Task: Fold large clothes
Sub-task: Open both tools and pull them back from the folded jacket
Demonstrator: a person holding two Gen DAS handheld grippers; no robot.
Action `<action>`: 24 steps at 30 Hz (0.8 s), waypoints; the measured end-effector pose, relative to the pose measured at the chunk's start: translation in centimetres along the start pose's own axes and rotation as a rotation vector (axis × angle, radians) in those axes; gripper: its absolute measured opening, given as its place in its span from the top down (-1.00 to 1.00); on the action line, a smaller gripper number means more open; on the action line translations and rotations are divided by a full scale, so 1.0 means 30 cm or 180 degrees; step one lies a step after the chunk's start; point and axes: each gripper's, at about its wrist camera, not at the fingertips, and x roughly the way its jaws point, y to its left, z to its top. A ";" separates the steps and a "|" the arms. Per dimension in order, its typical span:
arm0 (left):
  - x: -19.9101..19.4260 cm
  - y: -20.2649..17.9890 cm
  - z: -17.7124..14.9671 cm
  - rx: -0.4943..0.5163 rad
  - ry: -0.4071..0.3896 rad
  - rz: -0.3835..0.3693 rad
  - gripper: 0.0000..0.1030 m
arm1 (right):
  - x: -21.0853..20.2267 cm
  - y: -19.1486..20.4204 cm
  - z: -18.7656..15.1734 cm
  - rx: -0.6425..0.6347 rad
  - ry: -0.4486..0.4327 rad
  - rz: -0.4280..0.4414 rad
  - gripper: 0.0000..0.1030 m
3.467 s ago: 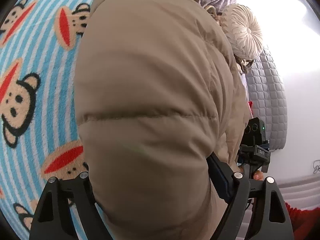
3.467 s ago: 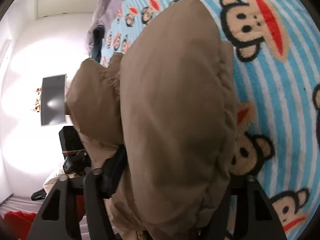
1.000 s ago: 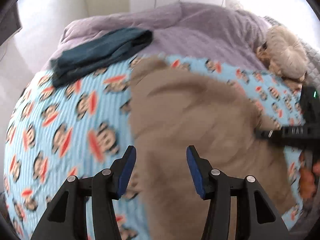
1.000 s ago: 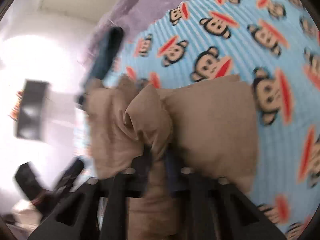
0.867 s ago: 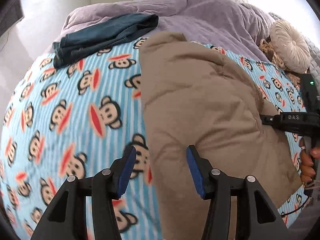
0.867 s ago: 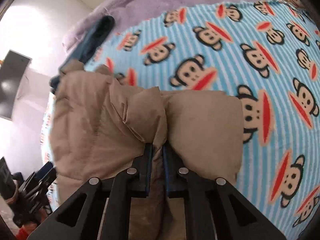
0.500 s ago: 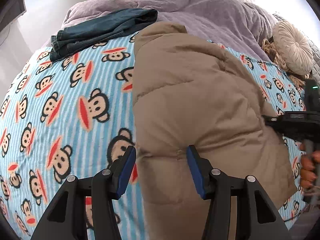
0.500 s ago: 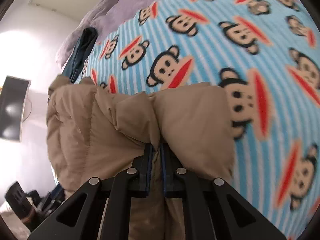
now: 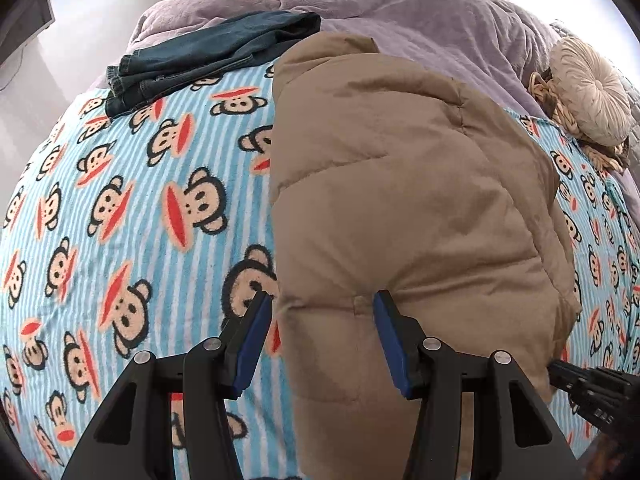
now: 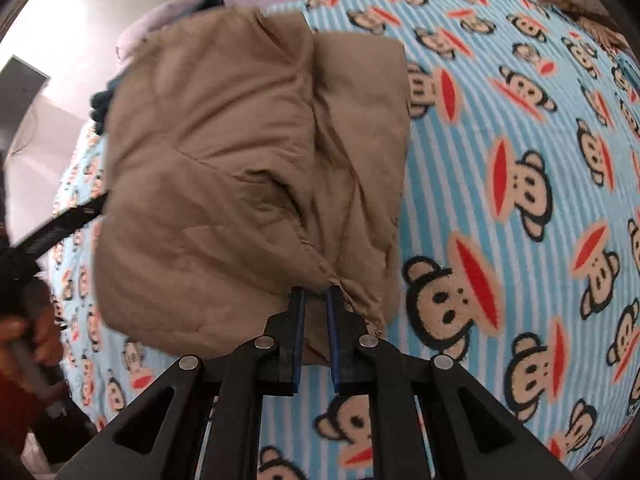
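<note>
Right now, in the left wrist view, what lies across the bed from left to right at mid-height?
Monkey blanket → tan jacket → more monkey blanket on the far side, with the round cushion above it toward the right edge.

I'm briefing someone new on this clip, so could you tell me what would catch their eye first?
A bulky tan puffer jacket lies mid-bed on a bright blue monkey-print blanket. The right gripper is shut on a bunched edge of it, while the left gripper is open over its near end. Folded dark jeans lie behind.
</note>
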 end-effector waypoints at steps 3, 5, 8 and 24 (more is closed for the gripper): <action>-0.030 0.002 0.001 -0.0026 0.0042 0.0028 -0.06 | 0.003 -0.002 0.019 0.0069 0.0059 0.0020 0.77; -0.064 0.011 -0.008 -0.0070 0.0056 0.0012 -0.06 | -0.015 0.000 0.021 0.0084 0.0060 0.0031 0.77; -0.116 0.020 -0.033 -0.0119 0.0064 -0.0020 -0.06 | -0.048 0.002 0.024 0.0104 0.0074 0.0058 0.76; -0.249 -0.013 -0.188 -0.0028 0.0302 -0.0028 -0.06 | -0.200 0.053 -0.025 0.0124 0.0129 0.0180 0.53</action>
